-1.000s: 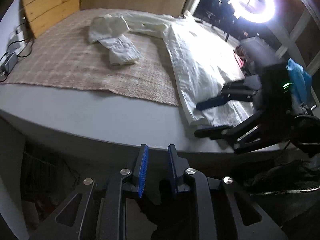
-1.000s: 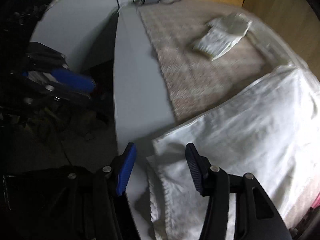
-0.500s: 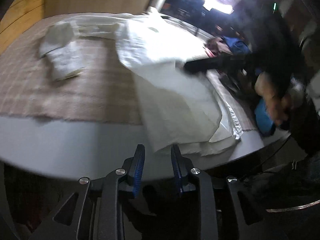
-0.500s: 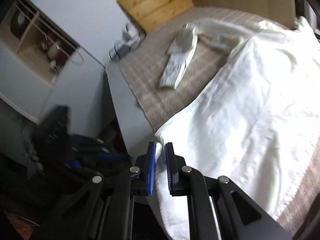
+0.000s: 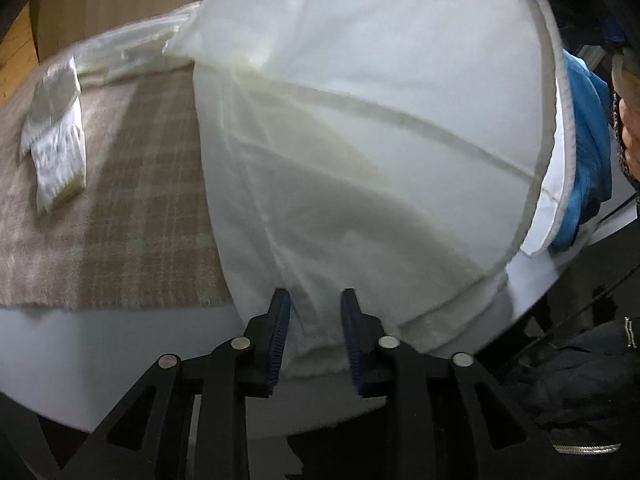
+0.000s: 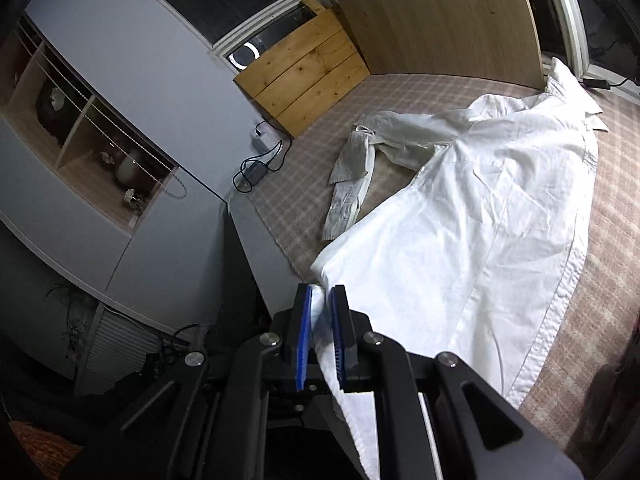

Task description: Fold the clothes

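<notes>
A second ago my right tongs (image 6: 320,320) stood spread; now they're clenched on the white shirt (image 6: 480,232), lifting its hem corner off the counter (image 5: 100,340). My left tongs (image 5: 315,320), parted, now straddle the hem's other end, ready to close.

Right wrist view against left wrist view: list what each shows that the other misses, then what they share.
Only the right wrist view: the right gripper shut on the white shirt hem, the wooden panel, the wall shelves, and the charger cable.

Only the left wrist view: the left gripper, open around a lower fold of the shirt, and a blue cloth.

Both: the shirt, its folded sleeve, and the plaid blanket.
</notes>
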`<act>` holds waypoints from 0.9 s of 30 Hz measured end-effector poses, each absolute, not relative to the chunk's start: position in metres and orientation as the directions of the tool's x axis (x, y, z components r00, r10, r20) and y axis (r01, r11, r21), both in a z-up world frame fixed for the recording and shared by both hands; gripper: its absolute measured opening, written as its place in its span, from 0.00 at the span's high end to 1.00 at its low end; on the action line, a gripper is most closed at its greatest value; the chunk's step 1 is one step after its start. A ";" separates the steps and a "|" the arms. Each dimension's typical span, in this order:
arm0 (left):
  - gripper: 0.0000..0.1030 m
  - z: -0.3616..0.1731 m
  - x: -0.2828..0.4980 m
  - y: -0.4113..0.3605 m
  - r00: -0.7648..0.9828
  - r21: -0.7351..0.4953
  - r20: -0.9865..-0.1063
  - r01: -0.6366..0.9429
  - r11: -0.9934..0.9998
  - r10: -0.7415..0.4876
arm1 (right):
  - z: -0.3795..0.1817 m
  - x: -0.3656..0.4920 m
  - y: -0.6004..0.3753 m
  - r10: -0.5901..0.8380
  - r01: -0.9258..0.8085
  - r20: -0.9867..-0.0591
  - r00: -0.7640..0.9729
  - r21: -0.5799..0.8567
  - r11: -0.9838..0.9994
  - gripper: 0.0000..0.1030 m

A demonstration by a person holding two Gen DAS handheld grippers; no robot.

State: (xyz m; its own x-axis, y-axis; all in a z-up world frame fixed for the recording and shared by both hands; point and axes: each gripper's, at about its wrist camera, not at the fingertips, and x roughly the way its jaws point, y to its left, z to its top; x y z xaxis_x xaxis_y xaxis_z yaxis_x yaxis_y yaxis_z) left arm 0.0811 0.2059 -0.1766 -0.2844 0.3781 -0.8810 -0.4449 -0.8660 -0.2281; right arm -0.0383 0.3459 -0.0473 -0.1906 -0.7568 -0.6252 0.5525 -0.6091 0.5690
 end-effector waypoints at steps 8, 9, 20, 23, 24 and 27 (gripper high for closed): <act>1.00 -0.165 0.088 0.194 -0.300 -0.253 -0.865 -0.431 -0.866 0.402 | -0.039 -0.036 0.358 -0.773 0.556 -0.603 -0.198 0.580 -0.595 0.90; 1.00 -0.163 0.088 0.192 -0.302 -0.262 -0.862 -0.421 -0.868 0.406 | -0.038 -0.036 0.358 -0.773 0.557 -0.602 -0.201 0.579 -0.595 0.90; 0.89 -0.165 0.085 0.210 -0.295 -0.203 -0.894 -0.405 -0.892 0.338 | -0.034 -0.034 0.366 -0.778 0.549 -0.589 -0.219 0.584 -0.597 0.90; 1.00 -0.164 0.089 0.208 -0.303 -0.189 -0.895 -0.406 -0.894 0.327 | -0.033 -0.033 0.369 -0.779 0.545 -0.586 -0.224 0.587 -0.599 0.90; 1.00 -0.161 0.091 0.205 -0.311 -0.192 -0.891 -0.402 -0.895 0.331 | -0.033 -0.033 0.370 -0.779 0.544 -0.585 -0.226 0.588 -0.599 0.90; 1.00 -0.147 0.098 0.188 -0.342 -0.216 -0.873 -0.372 -0.903 0.349 | -0.029 -0.032 0.374 -0.784 0.541 -0.576 -0.232 0.593 -0.597 0.90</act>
State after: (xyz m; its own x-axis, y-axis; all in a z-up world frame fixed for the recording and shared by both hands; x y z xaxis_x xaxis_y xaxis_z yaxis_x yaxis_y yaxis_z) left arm 0.0977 0.1882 -0.1467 -0.3415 0.3491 -0.8726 -0.3720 -0.9029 -0.2156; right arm -0.0321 0.3743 -0.0294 -0.2325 -0.7836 -0.5761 0.5408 -0.5965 0.5931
